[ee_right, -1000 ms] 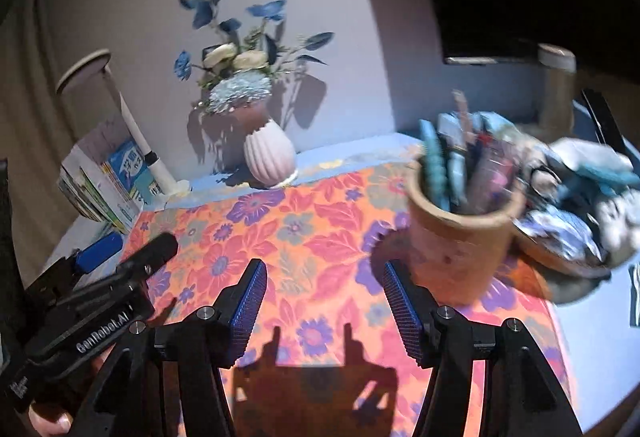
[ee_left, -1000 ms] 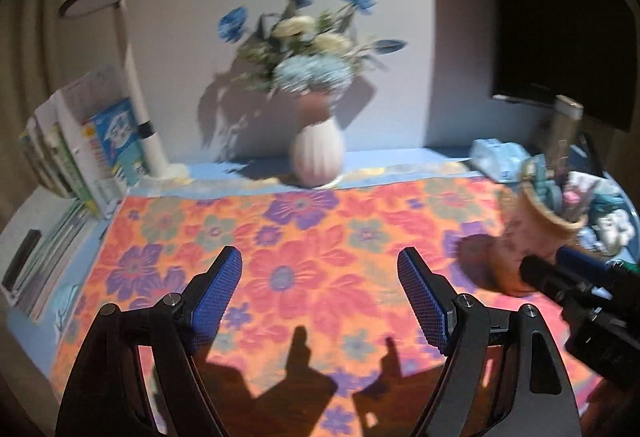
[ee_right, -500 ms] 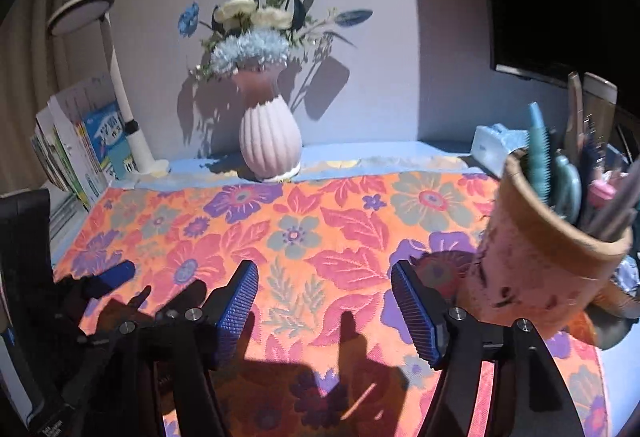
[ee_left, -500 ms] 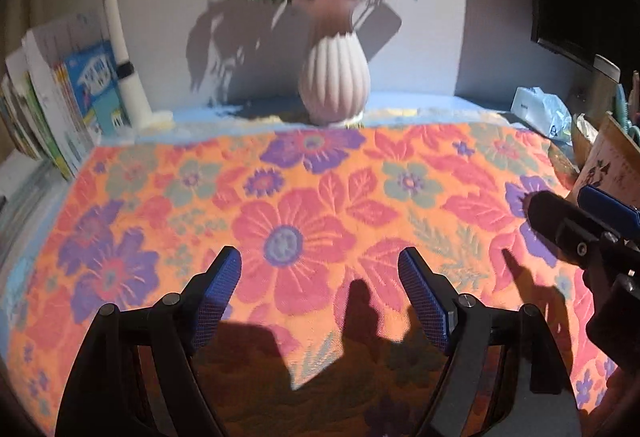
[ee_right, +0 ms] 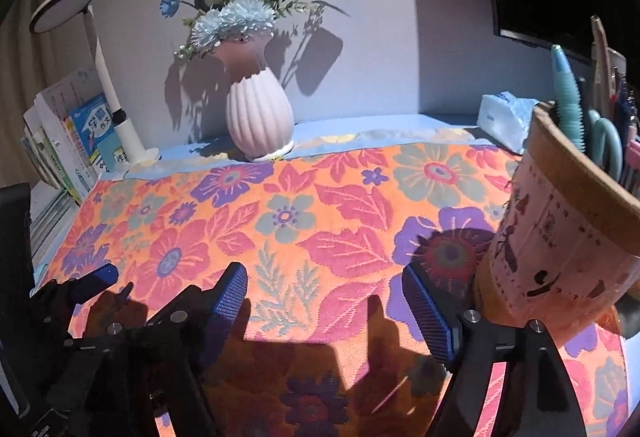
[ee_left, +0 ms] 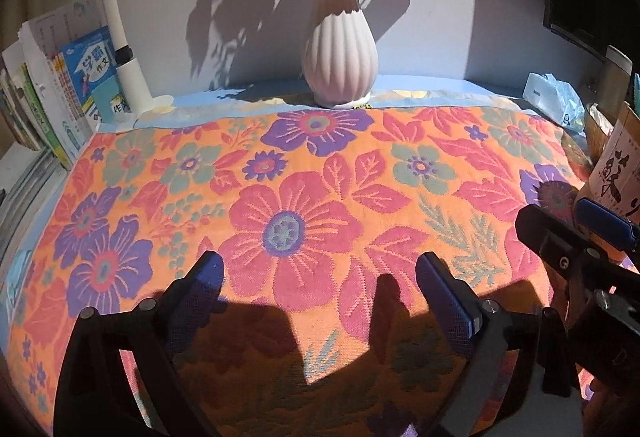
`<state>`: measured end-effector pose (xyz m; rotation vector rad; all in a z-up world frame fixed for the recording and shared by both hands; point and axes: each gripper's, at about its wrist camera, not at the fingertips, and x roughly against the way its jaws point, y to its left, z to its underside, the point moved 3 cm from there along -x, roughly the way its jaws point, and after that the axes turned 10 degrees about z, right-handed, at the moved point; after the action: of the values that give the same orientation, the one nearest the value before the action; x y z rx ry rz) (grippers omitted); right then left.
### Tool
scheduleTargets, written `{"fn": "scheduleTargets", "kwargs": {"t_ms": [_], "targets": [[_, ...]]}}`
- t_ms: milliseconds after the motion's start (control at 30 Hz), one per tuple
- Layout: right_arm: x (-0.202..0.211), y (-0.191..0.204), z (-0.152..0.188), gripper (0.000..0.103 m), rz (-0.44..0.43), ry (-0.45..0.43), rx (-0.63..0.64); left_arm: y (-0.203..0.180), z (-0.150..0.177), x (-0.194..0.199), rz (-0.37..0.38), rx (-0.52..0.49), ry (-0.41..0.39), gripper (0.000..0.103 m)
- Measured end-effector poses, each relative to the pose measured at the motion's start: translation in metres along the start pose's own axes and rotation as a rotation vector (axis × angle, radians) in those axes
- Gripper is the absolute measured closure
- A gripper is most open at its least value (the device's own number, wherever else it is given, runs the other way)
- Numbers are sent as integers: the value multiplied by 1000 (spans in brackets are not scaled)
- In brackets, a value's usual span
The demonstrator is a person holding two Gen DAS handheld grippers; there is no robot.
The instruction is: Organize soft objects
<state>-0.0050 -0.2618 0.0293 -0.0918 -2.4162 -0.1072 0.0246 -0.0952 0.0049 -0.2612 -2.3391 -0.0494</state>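
Observation:
An orange floral towel [ee_left: 320, 177] lies spread flat over the desk; it also shows in the right wrist view [ee_right: 320, 221]. My left gripper [ee_left: 320, 277] is open and empty, low over the towel's near part. My right gripper [ee_right: 324, 289] is open and empty, also low over the near part, with a pen holder close to its right finger. The right gripper shows at the right edge of the left wrist view [ee_left: 576, 241]. The left gripper shows at the lower left of the right wrist view [ee_right: 80, 289].
A pink ribbed vase [ee_left: 340, 65] of flowers stands at the towel's far edge by the wall. Books [ee_left: 76, 85] and a white lamp [ee_right: 108, 77] stand at the left. A pen holder [ee_right: 560, 245] stands on the towel's right part, a tissue pack [ee_right: 504, 117] behind it.
Both grippers have moved down and closer to the towel, which now fills more of each view. The right view has swung left, away from the clutter at the right. Both stay open.

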Motion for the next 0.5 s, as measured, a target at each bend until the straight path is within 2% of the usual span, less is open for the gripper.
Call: {"fn": "scheduleTargets", "kwargs": {"t_ms": [500], "targets": [[1,1,1,20,0,-6,1,2,1,-6,-9,-2,29,5]]}}
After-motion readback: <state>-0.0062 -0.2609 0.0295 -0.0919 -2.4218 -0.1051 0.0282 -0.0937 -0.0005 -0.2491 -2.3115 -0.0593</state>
